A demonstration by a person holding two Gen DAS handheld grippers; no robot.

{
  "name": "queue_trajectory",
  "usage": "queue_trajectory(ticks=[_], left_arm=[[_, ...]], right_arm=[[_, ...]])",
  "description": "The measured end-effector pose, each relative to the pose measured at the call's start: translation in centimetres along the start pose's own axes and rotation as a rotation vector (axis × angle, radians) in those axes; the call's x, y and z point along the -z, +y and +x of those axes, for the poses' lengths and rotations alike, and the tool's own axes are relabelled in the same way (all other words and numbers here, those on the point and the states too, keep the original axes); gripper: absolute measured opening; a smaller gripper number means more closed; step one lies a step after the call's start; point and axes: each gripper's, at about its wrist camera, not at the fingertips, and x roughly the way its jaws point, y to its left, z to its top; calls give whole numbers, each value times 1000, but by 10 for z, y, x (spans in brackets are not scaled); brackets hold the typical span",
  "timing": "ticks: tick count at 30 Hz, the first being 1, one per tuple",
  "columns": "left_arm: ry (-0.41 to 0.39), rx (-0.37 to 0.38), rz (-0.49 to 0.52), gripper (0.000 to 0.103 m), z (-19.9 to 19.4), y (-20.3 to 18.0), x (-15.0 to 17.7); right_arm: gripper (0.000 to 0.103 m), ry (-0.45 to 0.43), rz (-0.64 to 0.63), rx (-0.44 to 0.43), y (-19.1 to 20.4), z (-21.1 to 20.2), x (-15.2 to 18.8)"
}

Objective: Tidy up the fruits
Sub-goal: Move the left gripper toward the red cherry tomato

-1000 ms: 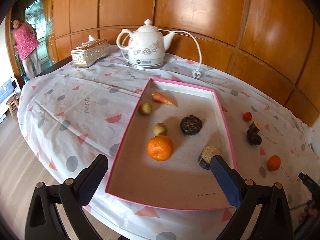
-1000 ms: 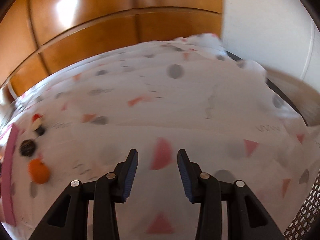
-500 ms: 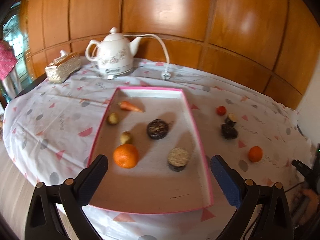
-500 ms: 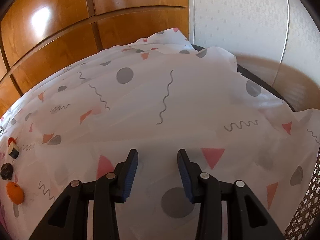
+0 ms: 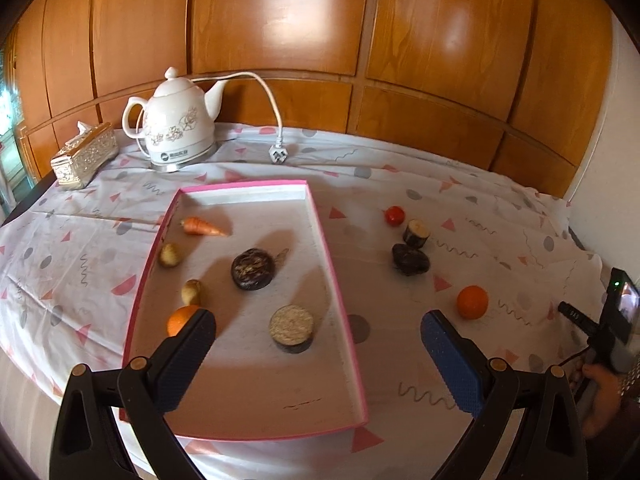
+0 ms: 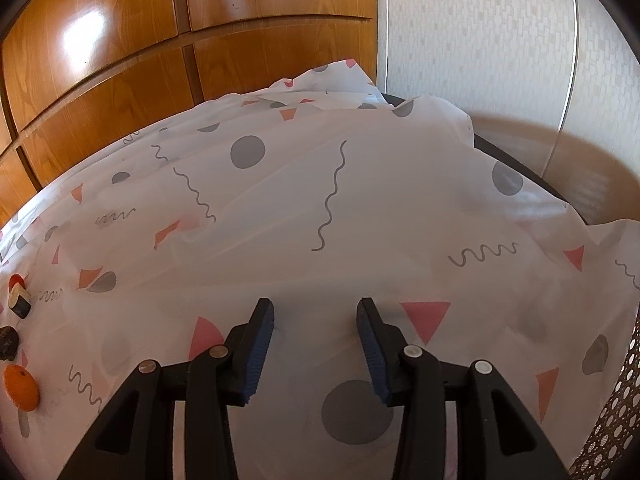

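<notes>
Since the earlier frame, the left hand-held gripper (image 5: 318, 330) has swung right, so the pink tray (image 5: 345, 312) now sits left of centre in its view; it tilts downward, jaws wide and empty, over the tray's near end. Inside lie a carrot (image 5: 200, 227) and an orange (image 5: 180, 319). A second orange (image 5: 473, 301) rests on the tabletop (image 5: 460, 184) at right. The right hand-held gripper (image 6: 316, 320), its narrow jaws having just been opening with nothing between them, angles down over bare cloth; its hand (image 5: 600, 396) shows at lower right.
</notes>
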Motion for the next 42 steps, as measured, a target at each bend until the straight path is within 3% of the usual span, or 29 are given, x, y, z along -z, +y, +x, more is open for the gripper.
queue_trajectory(ticks=[11,16,22,28,33,40,42], left_arm=[[58,83,73,103,10,-25,-1],[144,140,63,101,31,-39,-19],[249,165,53,88,66,-55,-33],[300,180,63,74,103,-68,-59],[336,210,30,47,142,-74,-84],[348,236,-45,51,192,-85,-119],[374,206,-36,52,212,-90,-126]], right_arm=[[47,-4,1,-8,1,-1,1],[51,-4,-4,-18,2,-1,2],[55,-5,-5,-29,3,-1,3],[58,-4,-13,-32,5,-1,3],[59,-3,-16,-35,5,0,3],[60,-3,-21,-31,6,0,3],[61,-3,-23,-31,6,0,3]])
